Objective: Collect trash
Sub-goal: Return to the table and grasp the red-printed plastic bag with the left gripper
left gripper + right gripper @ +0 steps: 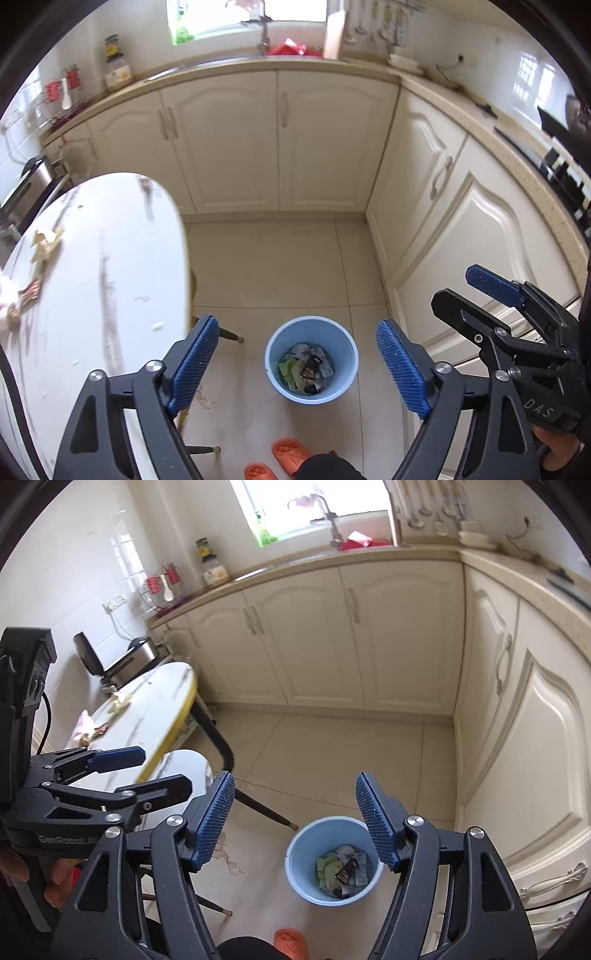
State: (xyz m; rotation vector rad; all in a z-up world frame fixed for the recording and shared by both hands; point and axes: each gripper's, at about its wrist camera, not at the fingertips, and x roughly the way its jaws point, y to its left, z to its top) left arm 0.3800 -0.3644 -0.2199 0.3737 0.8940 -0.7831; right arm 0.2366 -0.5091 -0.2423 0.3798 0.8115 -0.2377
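Observation:
A light-blue bin (272, 350) (297, 856) stands on the tiled floor, with wrappers and paper scraps (306, 369) (341, 871) in its bottom. My left gripper (295, 326) hangs above it, open wide and empty. My right gripper (294, 781) is also open above the bin with nothing between its blue pads. Each gripper shows in the other's view: the right gripper (458, 288) at the right edge, the left gripper (166, 768) at the left edge. On the white oval table (110, 277) (155, 701) lie yellowish peel scraps (46, 243) (120, 699) and a wrapper (29, 291).
Cream cabinets (277, 147) line the back and right walls under a worktop. Thin scraps (205, 400) (229, 856) lie on the floor by the dark table legs. Orange slippers (291, 454) are at the bottom edge. A person's hand (55, 878) holds the left gripper.

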